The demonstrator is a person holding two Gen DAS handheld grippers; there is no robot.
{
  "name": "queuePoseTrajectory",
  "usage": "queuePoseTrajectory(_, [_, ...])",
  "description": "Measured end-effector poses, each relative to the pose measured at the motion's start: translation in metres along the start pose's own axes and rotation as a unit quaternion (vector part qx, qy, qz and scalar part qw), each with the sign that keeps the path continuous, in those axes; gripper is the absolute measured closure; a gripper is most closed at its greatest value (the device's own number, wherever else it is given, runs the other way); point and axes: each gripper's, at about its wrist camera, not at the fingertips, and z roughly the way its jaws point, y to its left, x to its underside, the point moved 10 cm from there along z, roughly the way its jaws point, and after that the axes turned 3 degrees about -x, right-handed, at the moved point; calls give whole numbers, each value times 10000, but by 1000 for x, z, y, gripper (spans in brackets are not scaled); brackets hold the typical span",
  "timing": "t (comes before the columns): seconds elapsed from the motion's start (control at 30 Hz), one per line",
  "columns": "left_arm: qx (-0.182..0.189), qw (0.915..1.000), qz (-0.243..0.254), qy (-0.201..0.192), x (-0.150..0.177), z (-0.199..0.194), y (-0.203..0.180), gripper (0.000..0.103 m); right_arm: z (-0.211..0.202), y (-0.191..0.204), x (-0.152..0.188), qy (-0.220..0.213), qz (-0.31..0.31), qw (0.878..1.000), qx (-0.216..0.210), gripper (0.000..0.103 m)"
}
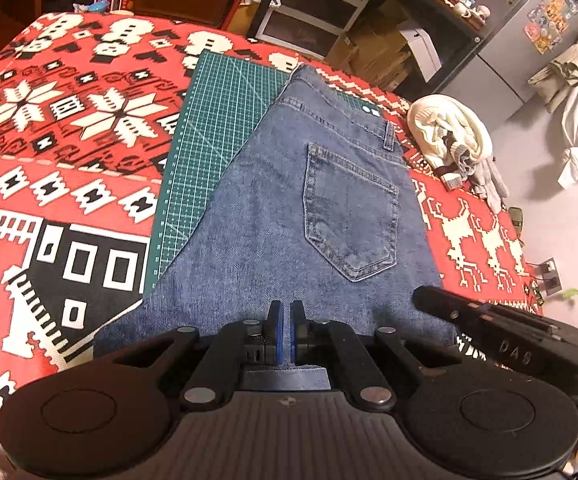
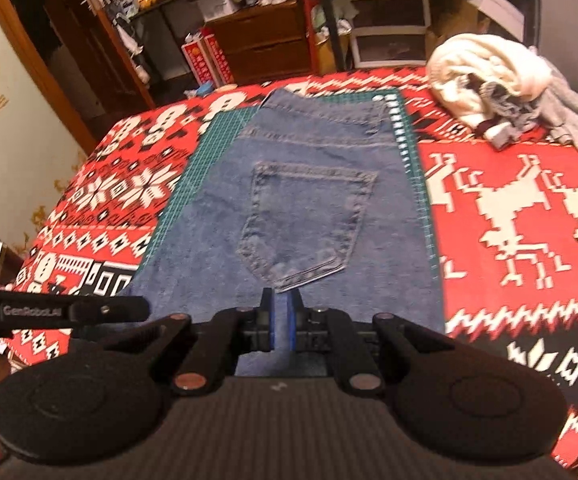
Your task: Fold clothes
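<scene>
Since the jeans (image 1: pixel 289 200) already lie folded lengthwise, one leg over the other with a back pocket (image 1: pixel 349 216) up, the step in hand looks like the crosswise fold, near part carried to the far waistband. To do it well, I judge both claws should lift together, keep the edge taut and level between them, and lay it square so the side edges line up.

The counter is covered by a red patterned cloth (image 1: pixel 69 128); on it lies a green cutting mat (image 1: pixel 217 112), and the jeans lie on that mat, waistband at the far end, legs running near and out of sight under the claws. A heap of pale clothes (image 2: pixel 497 80) sits on the cloth at the far right, well apart from the jeans.

The left claw (image 1: pixel 287 332) is over the near denim, left of the pocket's tip, its blue pads almost together with only a slit between. The right claw (image 2: pixel 283 320) is just near of the pocket's tip, pads likewise nearly closed. Whether either one pinches denim I cannot tell; the near edge is hidden beneath them.
</scene>
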Motion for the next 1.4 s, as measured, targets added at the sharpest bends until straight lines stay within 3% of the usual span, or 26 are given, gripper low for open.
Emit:
queuePoseTrajectory(0.3, [-25, 9999, 104, -31, -19, 0, -5, 100, -1, -43, -16, -55, 358, 9990, 260, 96])
queuePoseTrajectory(0.47, [14, 9998, 139, 166, -30, 17, -6, 100, 11, -65, -29, -40, 512, 9979, 401, 96])
queuePoseTrajectory(0.7, [111, 9989, 348, 291, -81, 50, -16, 100, 44, -78, -59, 66, 651, 9967, 488, 95])
queuePoseTrajectory(1.0, [35, 9979, 534, 354, -135, 94, -19, 100, 92, -67, -95, 225, 529, 9976, 378, 95])
queuePoseTrajectory(1.13, [83, 9972, 552, 507, -142, 110, -18, 100, 111, -58, -108, 308, 457, 9981, 267, 95])
queuePoseTrajectory(1.3, [262, 9963, 522, 638, -145, 125, -17, 101, 135, -39, -113, 457, 697, 9963, -211, 93])
queuePoseTrajectory(1.4, [315, 9958, 501, 693, -147, 132, -17, 101, 153, -27, -114, 506, 565, 9969, -209, 93])
